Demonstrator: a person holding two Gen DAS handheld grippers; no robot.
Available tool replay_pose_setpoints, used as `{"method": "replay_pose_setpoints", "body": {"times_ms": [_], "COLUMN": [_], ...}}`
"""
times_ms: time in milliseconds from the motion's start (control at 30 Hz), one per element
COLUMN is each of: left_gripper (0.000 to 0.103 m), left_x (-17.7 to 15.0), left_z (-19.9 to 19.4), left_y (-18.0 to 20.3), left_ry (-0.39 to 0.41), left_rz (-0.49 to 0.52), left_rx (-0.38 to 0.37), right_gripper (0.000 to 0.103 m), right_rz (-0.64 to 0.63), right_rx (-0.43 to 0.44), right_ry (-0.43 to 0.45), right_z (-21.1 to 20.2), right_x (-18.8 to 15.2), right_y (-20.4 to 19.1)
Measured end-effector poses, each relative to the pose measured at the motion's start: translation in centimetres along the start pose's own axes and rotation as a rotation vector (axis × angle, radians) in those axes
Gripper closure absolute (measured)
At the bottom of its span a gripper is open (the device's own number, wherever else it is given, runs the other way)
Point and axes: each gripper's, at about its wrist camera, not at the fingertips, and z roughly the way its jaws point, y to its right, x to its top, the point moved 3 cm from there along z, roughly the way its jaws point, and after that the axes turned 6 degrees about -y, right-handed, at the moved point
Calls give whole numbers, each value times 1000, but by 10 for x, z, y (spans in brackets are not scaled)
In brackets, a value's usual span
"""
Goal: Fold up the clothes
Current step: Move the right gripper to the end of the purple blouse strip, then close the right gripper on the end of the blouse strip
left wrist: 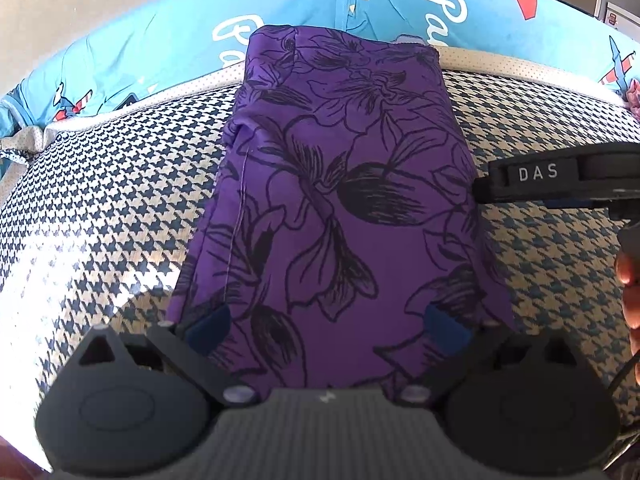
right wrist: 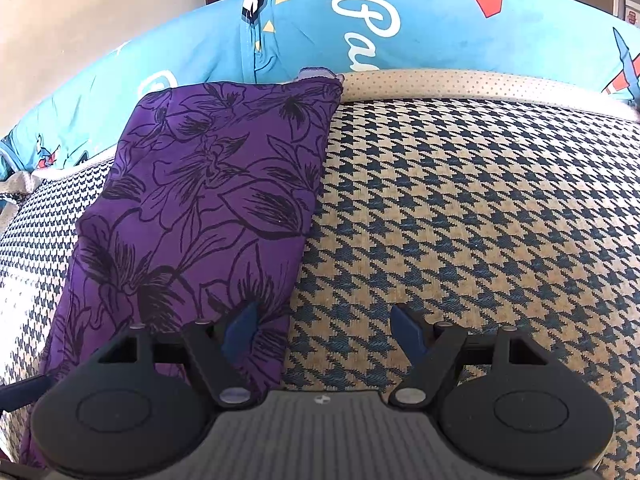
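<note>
- Left wrist view, left side: the houndstooth-patterned surface spreads to the left of the left tool; a bright patch of sunlight lies on it at the near left.
- Left wrist view, centre: the purple floral garment lies flat in a long folded strip, running straight ahead of the left tool toward the far edge of the surface.
- The left tool stands released, its two blue fingertips spread wide over the near end of the garment, one near each long edge. Whether the tips touch the cloth cannot be told.
- Left wrist view, far: a blue printed quilt is bunched beyond the garment's far end, and the garment's far edge reaches it.
- Left wrist view, right side: a black body marked "DAS" enters from the right, level with the garment's right edge; part of a hand shows at the right margin.
- Right wrist view, left side: the same garment lies ahead and to the left of the right tool.
- The right tool is released, with nothing between its fingers. Its left blue fingertip is over the garment's near right edge; its right fingertip is over bare houndstooth cloth.
- Right wrist view, far: the quilt runs across the background, with a dotted cream border in front of it.
</note>
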Motion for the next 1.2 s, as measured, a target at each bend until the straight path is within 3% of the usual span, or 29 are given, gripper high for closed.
{"method": "replay_pose_setpoints", "body": {"times_ms": [400, 733, 1000, 1200], "left_gripper": [0, 0, 0, 0], "left_x": [0, 2, 5, 6], "left_z": [-3, 7, 17, 21], "left_y": [5, -8, -14, -15], "left_ry": [34, 5, -19, -27], "left_rz": [34, -27, -60, -63], "left_rx": [12, 25, 54, 56], "right_gripper": [29, 29, 28, 21], "right_rz": [-21, -26, 60, 163], "right_rx": [45, 141, 220, 311], "right_ry": [31, 115, 142, 138], "right_z": [-2, 0, 21, 46], "right_x": [3, 27, 56, 75], "right_y": [-6, -11, 4, 22]}}
